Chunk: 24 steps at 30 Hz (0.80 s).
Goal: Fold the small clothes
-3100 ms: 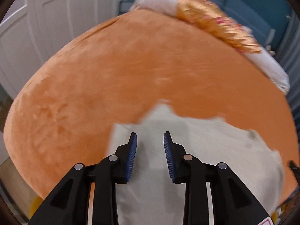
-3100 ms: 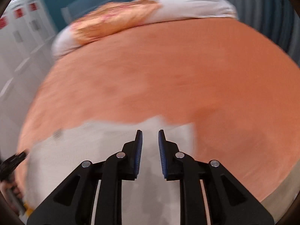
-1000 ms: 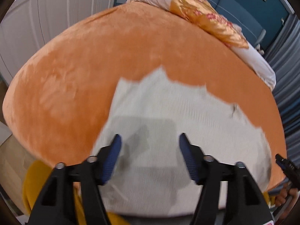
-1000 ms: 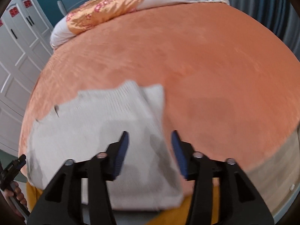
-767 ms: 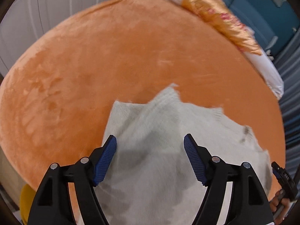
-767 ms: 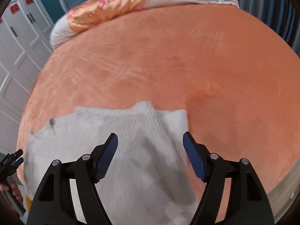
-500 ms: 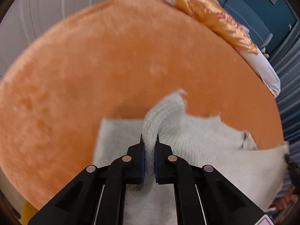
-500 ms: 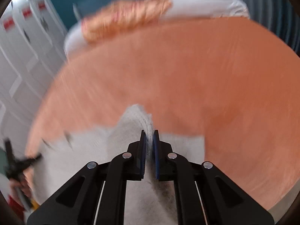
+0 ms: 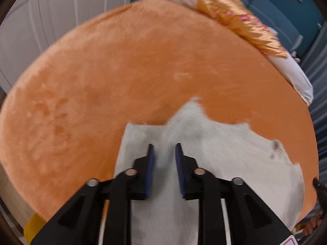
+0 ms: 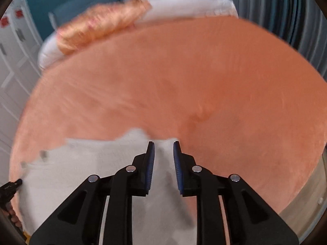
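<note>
A small pale grey knit garment (image 9: 224, 153) lies near the front edge of a bed covered by an orange plush blanket (image 9: 122, 71). My left gripper (image 9: 164, 146) hangs over the garment's left part. Its jaws are opening, a narrow gap between the blue pads, with cloth showing in the gap but not pinched. In the right wrist view the same garment (image 10: 92, 163) fills the lower left. My right gripper (image 10: 163, 144) stands over its right edge, jaws also opening, pads clear of the cloth. Each view is blurred.
A gold-patterned pillow (image 9: 241, 20) and white bedding lie at the bed's far end. White wardrobe doors (image 9: 40, 10) stand to the left and a grey curtain (image 10: 276, 4) to the right. The blanket (image 10: 204, 81) stretches beyond the garment.
Both grippers went from wide open to shut on a raised ridge of the garment. Now both jaws have parted and the ridge has sunk back flatter onto the bed.
</note>
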### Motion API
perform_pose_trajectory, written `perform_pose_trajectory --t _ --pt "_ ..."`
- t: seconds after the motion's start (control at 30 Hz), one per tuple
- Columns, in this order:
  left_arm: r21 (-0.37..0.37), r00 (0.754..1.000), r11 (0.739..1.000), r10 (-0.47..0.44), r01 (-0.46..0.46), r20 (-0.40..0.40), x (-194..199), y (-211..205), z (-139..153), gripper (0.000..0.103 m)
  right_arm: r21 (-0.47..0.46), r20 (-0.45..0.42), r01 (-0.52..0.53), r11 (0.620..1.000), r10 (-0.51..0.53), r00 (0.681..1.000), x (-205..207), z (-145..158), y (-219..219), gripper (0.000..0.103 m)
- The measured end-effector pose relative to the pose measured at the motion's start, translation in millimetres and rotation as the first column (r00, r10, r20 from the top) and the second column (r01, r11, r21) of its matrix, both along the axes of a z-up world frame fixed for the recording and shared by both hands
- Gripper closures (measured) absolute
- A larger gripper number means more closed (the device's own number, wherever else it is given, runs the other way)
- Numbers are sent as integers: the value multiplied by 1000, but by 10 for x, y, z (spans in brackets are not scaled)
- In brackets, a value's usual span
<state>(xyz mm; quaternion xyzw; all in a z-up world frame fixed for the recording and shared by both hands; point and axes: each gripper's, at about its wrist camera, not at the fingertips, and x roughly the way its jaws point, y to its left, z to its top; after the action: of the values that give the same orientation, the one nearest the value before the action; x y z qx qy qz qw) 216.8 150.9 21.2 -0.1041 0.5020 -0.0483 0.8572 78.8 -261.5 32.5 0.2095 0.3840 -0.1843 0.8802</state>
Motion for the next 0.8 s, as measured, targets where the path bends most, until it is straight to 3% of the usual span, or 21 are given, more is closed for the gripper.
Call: perform_pose_trajectory --t 0.07,0.17,0.2,0.23,0.3,0.4,0.47,0.53,0.6,0.67,0.8 --pt "20 999 999 -29 29 26 -248 -74 73 48 43 -6 -108 993 108 994 -81 4 314 84" --pt "24 999 999 -40 40 3 -556 -113 -22 47 60 -102 -296 953 301 948 -104 -291 936 85" --pt "25 999 999 -38 38 -19 -637 -109 -94 47 57 -190 -351 935 355 915 -79 -546 1172 85" --pt "29 999 999 -32 33 -39 -674 -91 -148 47 34 -235 -357 934 354 905 -73 -664 1269 85" --pt "32 999 999 -20 22 -48 -809 -9 -196 48 -24 -233 -358 933 343 910 -87 -575 1377 84" --pt "43 999 999 -11 13 -31 -916 98 -128 47 68 -145 -392 917 398 906 -82 -285 1464 84" --pt "39 1000 999 17 -16 -24 -989 220 -76 45 64 -131 -446 893 451 883 -29 -190 1622 84" --pt "38 997 997 71 -71 -15 -1041 332 -42 33 67 -143 -474 878 479 866 25 -264 1753 84" --pt "26 993 993 117 -116 -15 -1075 444 -66 31 128 -213 -486 864 503 838 111 -536 1836 84" --pt "-33 987 988 146 -148 -70 -1049 572 -190 25 154 -224 -461 874 486 845 132 -712 1857 84" --pt "-134 968 970 180 -204 -175 -1022 709 -495 25 213 -211 -437 874 477 853 174 -700 1790 84"
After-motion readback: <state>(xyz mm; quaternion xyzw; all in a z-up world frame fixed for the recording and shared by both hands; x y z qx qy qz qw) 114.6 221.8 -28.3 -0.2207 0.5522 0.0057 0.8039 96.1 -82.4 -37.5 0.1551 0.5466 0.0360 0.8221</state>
